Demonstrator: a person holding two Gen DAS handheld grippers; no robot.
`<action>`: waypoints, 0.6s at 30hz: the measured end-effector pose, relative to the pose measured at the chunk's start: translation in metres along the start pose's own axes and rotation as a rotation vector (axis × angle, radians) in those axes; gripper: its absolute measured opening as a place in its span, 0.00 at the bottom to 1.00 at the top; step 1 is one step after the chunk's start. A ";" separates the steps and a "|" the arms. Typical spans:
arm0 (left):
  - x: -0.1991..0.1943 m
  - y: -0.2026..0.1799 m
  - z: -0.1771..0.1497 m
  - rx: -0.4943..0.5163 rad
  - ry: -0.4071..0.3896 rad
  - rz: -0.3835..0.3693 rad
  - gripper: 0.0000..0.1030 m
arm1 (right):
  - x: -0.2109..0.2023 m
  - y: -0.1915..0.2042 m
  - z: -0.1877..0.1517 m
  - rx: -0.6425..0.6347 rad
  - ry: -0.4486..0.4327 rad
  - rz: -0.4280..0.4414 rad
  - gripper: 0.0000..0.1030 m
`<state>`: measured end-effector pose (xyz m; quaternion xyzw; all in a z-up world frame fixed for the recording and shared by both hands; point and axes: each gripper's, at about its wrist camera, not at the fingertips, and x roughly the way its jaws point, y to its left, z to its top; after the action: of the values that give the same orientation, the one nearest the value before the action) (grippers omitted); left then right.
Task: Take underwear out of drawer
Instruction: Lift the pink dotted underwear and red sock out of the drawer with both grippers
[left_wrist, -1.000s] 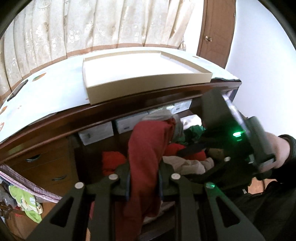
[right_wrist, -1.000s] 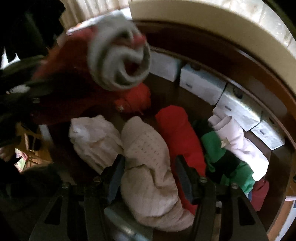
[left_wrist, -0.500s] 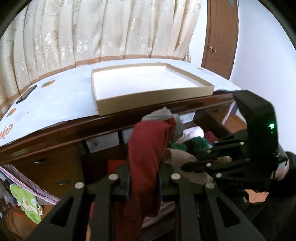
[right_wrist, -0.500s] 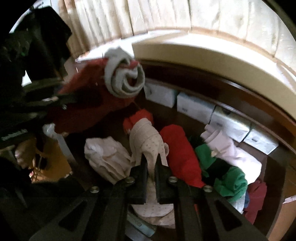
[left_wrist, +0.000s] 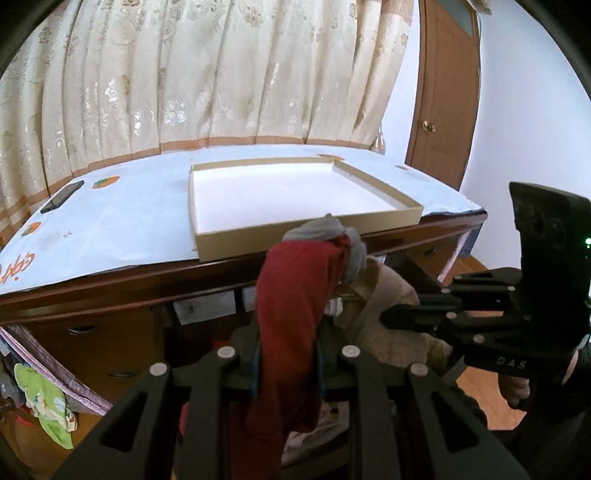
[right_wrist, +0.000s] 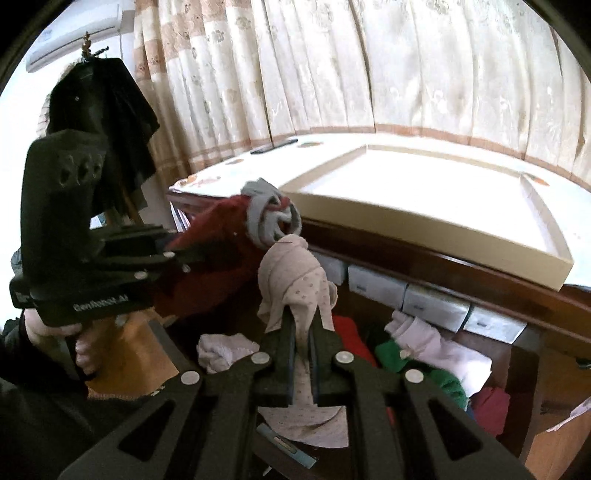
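Both jaws clamped: our left gripper (left_wrist: 288, 363) holds red underwear (left_wrist: 295, 314), right gripper (right_wrist: 302, 354) holds beige dotted underwear (right_wrist: 295, 284) above drawer (right_wrist: 517, 373).

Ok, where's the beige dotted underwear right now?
The beige dotted underwear is pinched in the right gripper, lifted above the open drawer, just below the red garment in the left gripper.

"DAS" on right hand-held gripper (left_wrist: 388, 317)

Dark wooden dresser (left_wrist: 147, 291) under a pale printed cloth (left_wrist: 122, 221), bearing a shallow cardboard tray (left_wrist: 380, 221) and a phone (left_wrist: 62, 196).
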<state>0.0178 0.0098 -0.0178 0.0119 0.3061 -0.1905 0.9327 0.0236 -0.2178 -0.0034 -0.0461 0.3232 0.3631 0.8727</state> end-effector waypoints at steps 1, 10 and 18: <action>0.000 -0.001 0.001 -0.003 -0.002 -0.001 0.19 | -0.003 0.001 0.001 -0.002 -0.010 -0.004 0.07; -0.006 -0.007 0.003 -0.022 -0.063 -0.012 0.19 | -0.017 -0.003 0.005 0.023 -0.064 -0.005 0.07; -0.021 -0.009 0.011 -0.025 -0.140 -0.002 0.19 | -0.029 -0.007 0.010 0.034 -0.096 0.001 0.07</action>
<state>0.0054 0.0072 0.0042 -0.0132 0.2423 -0.1880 0.9517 0.0182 -0.2369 0.0211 -0.0138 0.2869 0.3599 0.8877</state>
